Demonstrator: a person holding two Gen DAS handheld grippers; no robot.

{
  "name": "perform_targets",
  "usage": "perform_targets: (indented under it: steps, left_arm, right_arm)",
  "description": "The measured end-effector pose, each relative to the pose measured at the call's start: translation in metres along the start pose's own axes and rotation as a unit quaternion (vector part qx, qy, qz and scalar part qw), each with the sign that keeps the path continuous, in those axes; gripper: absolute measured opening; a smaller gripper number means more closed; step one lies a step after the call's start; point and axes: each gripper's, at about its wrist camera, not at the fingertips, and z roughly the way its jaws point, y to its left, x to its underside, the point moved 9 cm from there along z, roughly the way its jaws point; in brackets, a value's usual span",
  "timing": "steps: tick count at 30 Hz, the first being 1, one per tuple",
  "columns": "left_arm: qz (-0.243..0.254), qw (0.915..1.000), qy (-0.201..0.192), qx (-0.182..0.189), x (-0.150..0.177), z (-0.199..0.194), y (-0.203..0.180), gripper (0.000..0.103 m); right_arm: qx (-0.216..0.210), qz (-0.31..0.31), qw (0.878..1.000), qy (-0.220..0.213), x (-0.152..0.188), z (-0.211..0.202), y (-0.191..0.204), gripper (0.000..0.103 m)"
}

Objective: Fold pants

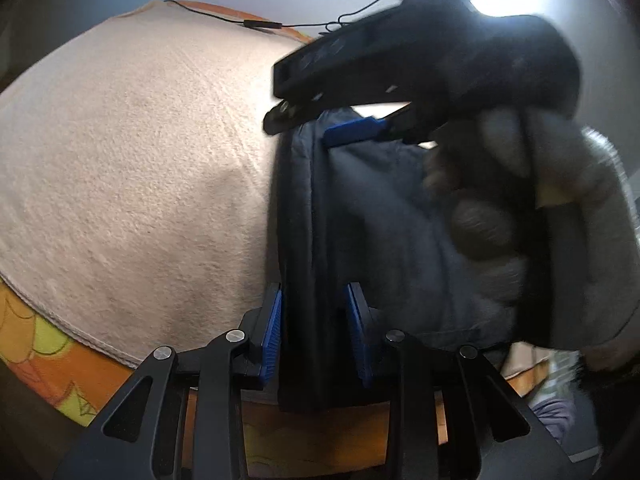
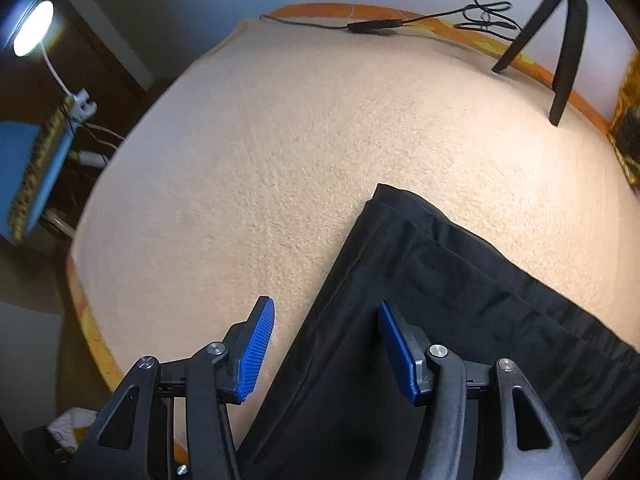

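Nearest the front edge of the bench, the left gripper (image 1: 314, 332) has its blue fingers (image 1: 273, 330) closed on a thick fold of the dark pants (image 1: 360, 220), which hang over that edge. Just beyond, the right gripper (image 2: 326, 350) stands open above the same garment, one finger over black cloth, the other over the cream towel (image 2: 280, 140) covering the bench; nothing is between its pads. The pants' long axis runs from the fingers away toward the bench's right side, so the right hand seems nearer the free hem. Farther back lie a cable (image 2: 372, 26) and a tripod (image 2: 560, 52) along the far edge. No containers show.
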Motion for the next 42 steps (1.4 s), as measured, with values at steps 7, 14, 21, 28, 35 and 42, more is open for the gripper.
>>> perform_targets:
  steps: [7, 14, 21, 28, 35, 42]
  left_arm:
    - [0.021, 0.9996, -0.008, 0.018, 0.001, -0.012, -0.009, 0.029]
    - [0.038, 0.9992, -0.008, -0.008, 0.001, -0.011, -0.012, 0.030]
    - [0.037, 0.9986, 0.007, -0.036, 0.003, 0.000, -0.003, 0.040]
    - [0.017, 0.9997, -0.008, 0.015, 0.004, -0.008, -0.003, 0.013]
    - [0.067, 0.9953, -0.039, 0.058, -0.003, -0.036, -0.037, 0.011]
    - [0.113, 0.9875, -0.057, 0.094, -0.005, -0.051, -0.079, 0.010]
  right_arm:
    - [0.053, -0.027, 0.998, 0.016, 0.005, 0.015, 0.006, 0.048]
    - [0.029, -0.011, 1.000, 0.007, 0.009, 0.009, 0.001, 0.013]
    - [-0.027, 0.022, 0.999, -0.023, 0.012, -0.015, -0.009, 0.002]
    - [-0.062, 0.043, 0.996, -0.045, 0.019, -0.038, -0.026, 0.001]
    - [-0.093, 0.064, 0.990, -0.081, 0.012, -0.066, -0.034, 0.000]
    - [-0.109, 0.079, 0.983, -0.126, 0.018, -0.110, -0.059, 0.000]
